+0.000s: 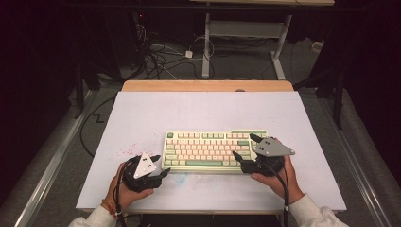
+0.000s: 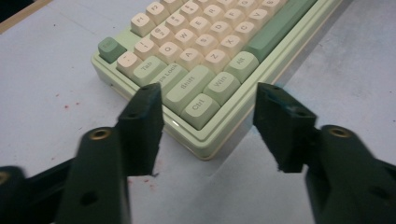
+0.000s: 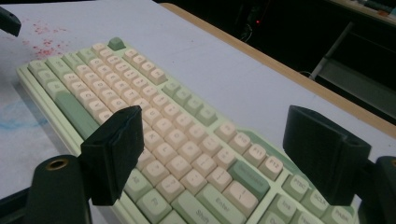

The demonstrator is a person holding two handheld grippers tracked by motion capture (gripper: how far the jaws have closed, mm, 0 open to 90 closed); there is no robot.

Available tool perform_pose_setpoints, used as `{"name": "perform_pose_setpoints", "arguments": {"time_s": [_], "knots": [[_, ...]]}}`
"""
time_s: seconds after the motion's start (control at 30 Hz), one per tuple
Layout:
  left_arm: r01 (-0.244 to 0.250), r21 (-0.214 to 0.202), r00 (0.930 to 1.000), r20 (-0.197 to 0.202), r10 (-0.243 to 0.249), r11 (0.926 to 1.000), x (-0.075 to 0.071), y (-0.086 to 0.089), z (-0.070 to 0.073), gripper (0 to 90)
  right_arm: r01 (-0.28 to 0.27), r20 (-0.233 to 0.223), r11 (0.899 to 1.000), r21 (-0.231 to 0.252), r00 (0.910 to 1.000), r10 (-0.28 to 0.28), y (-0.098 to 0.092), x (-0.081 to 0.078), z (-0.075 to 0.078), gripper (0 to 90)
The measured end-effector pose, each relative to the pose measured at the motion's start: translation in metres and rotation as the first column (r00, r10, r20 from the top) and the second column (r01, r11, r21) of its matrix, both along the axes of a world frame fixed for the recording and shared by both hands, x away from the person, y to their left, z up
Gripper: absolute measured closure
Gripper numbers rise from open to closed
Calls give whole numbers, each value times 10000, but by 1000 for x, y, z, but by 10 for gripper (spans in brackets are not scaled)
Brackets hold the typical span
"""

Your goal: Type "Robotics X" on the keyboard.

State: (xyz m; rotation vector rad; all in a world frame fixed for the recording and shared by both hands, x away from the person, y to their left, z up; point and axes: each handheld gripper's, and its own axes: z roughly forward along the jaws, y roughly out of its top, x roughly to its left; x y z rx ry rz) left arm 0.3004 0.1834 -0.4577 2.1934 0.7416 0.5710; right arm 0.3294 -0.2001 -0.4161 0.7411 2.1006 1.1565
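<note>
From the high view I see the green-and-cream keyboard (image 1: 215, 150) lying on the white desk (image 1: 142, 113), my left gripper (image 1: 163, 174) at its near-left corner and my right gripper (image 1: 242, 147) over its right end. In the left gripper view the jaws straddle that corner, seemingly not touching it. The right gripper view has its jaws spread wide above the keys, grasping nothing.
</note>
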Motion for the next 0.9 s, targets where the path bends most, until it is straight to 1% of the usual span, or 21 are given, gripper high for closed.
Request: {"name": "perform_pose_setpoints", "arguments": {"time_s": [0.07, 0.1, 0.17, 0.23, 0.3, 0.33, 0.43, 0.5, 0.53, 0.6, 0.7, 0.8, 0.87, 0.9], "knots": [[-5, -99, 9999, -112, 4, 10000, 0, 1, 2, 562, 47, 31, 9999, -133, 10000, -46, -5, -4, -3, 205], [35, -199, 9998, -198, -39, 9998, 1, 2, 3, 608, 82, -1, 9999, -135, 10000, -82, -8, -6, -4, 205], [39, -234, 9997, -224, -44, 9997, 1, 2, 6, 691, 128, 1, 9999, -90, 9999, -128, -14, -11, -6, 205], [105, -337, 9993, -347, -117, 9994, 2, 2, 8, 772, 163, 44, 9998, -106, 9999, -162, -19, -16, -7, 205], [175, -248, 9989, -426, -186, 9995, 3, 0, 10, 835, 178, -11, 9998, 22, 9998, -178, -25, -21, -9, 205], [210, -132, 9989, -425, -215, 9997, 4, -1, 11, 857, 200, -47, 9998, 1, 9998, -200, -28, -23, -10, 205], [299, 39, 9985, -466, -297, 9995, 5, -5, 15, 872, 270, -45, 9996, -116, 9996, -270, -34, -29, -13, 205], [259, -41, 9991, -328, -260, 9997, 5, -8, 18, 873, 346, -94, 9994, -85, 9994, -347, -37, -33, -14, 205], [313, -44, 9989, -344, -314, 9995, 6, -10, 19, 873, 371, -121, 9993, -104, 9992, -372, -39, -35, -15, 204], [420, -45, 9983, -393, -421, 9991, 7, -14, 21, 873, 474, -142, 9985, -270, 9988, -478, -41, -38, -19, 200], [517, 37, 9977, -430, -515, 9987, 9, -19, 22, 873, 462, -148, 9971, -603, 9988, -472, -43, -44, -23, 197], [579, -82, 9969, -533, -583, 9983, 14, -24, 24, 873, 558, -163, 9961, -690, 9982, -571, -45, -48, -26, 197], [672, -45, 9956, -657, -674, 9977, 17, -29, 23, 873, 639, -75, 9937, -920, 9979, -649, -45, -49, -28, 195], [714, -46, 9951, -688, -716, 9974, 19, -32, 23, 873, 648, -35, 9936, -927, 9979, -654, -45, -50, -28, 195]]}}
